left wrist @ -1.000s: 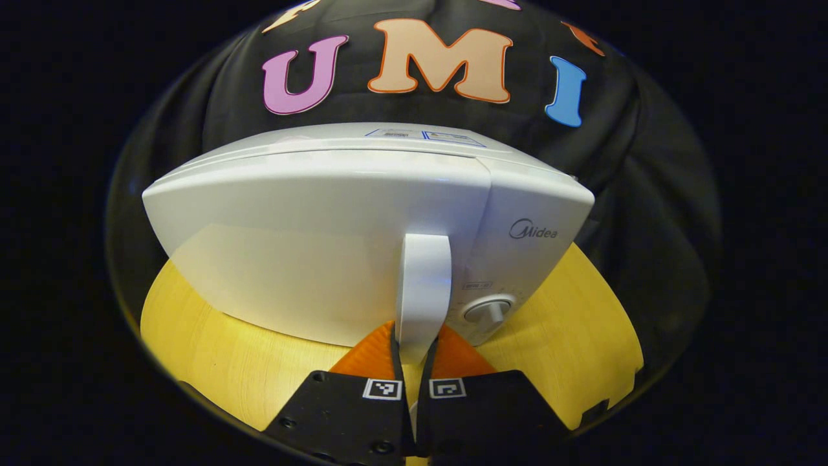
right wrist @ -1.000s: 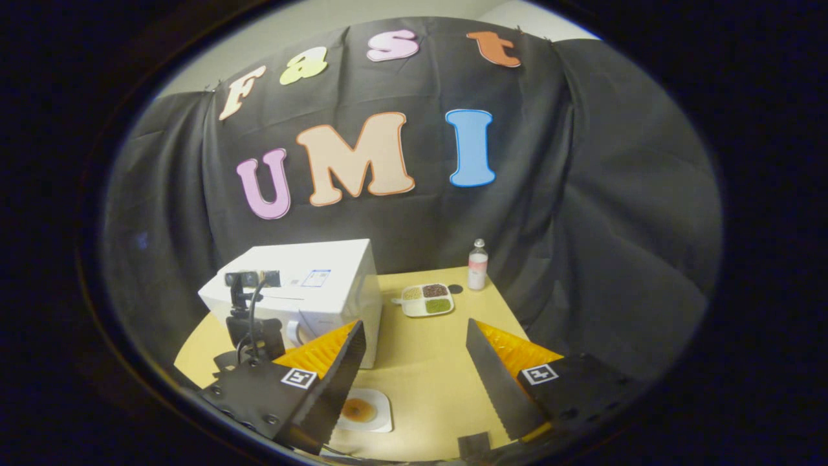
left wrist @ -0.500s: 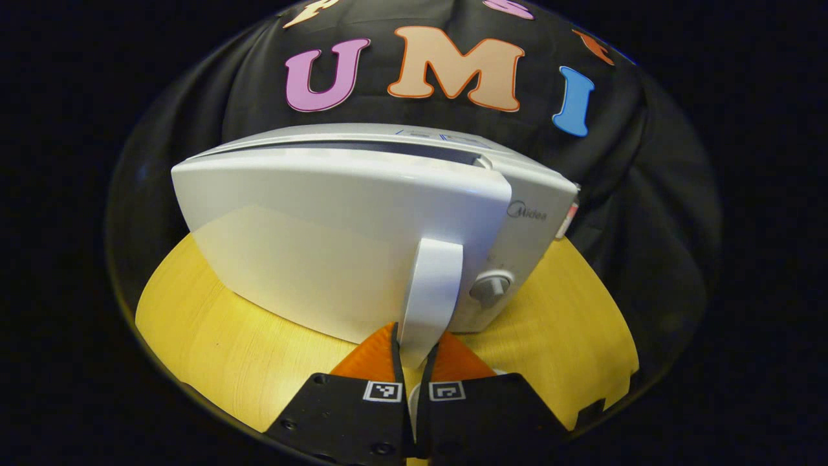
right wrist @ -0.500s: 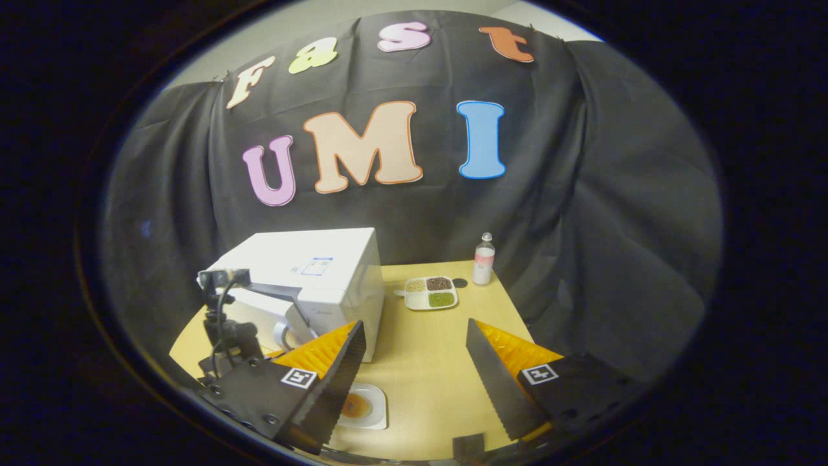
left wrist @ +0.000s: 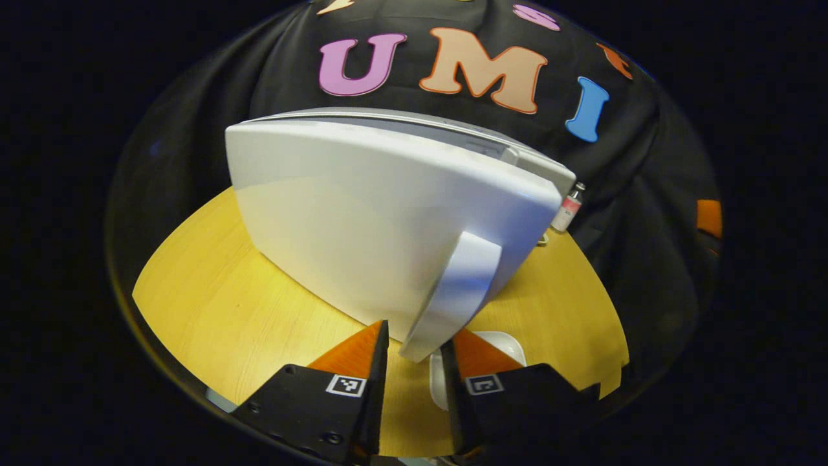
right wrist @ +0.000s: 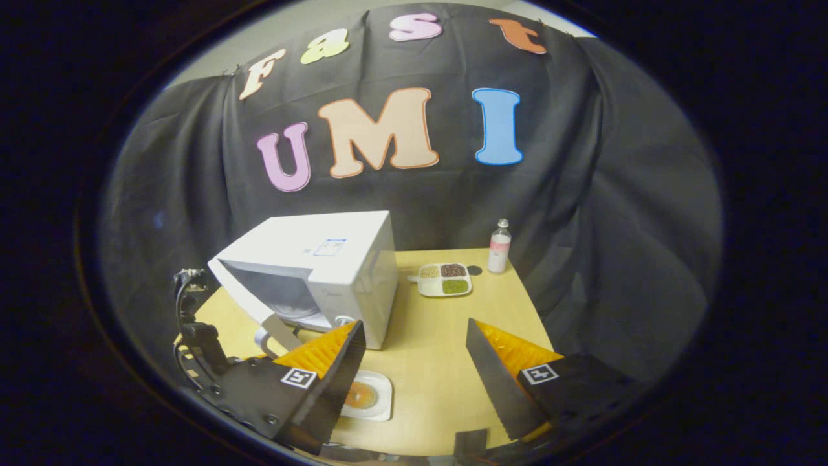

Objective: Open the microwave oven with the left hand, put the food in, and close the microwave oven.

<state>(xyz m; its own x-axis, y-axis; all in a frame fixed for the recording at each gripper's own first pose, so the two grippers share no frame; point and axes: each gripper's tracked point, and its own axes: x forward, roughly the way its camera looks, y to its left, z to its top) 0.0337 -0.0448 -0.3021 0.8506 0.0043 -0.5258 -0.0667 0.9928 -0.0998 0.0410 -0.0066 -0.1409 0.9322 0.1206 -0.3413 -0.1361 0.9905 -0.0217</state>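
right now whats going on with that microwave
The microwave door stands swung partway open. The left tongs sit open, their fingers either side of the handle. The right tongs hang open above the table, near the plate of food that is not yet inside.

Glossy white plastic microwave (left wrist: 388,213) on a smooth wood-grain table (left wrist: 213,304).

White microwave (right wrist: 336,272) door (left wrist: 388,226) swung open; food plate (right wrist: 367,395) seemingly on table.
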